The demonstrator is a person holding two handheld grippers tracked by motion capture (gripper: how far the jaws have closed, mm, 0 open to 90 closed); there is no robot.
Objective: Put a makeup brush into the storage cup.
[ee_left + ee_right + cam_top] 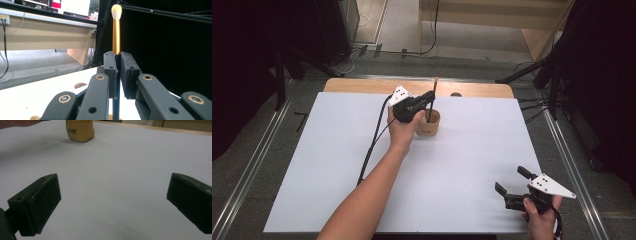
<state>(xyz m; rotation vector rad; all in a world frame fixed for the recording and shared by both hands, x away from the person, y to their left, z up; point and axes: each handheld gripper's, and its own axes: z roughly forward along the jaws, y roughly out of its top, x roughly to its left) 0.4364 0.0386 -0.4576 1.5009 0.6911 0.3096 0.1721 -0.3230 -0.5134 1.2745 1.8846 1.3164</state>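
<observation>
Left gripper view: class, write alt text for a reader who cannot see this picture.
The left tool is shut on a makeup brush held upright, its black handle between the pads, gold ferrule and pale bristle tip rising above them. Below lies a white table; behind stand a wooden desk and a black curtain.

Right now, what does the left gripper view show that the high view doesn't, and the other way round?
Left gripper view alone: the brush close up, with pale bristles on top, a gold ferrule, and its dark handle clamped between the left gripper pads.

High view alone: the right gripper with jaws open near the sheet's near right corner, and the wooden cup whole.

Both: the brush upright in the left gripper, over the white sheet.
</observation>
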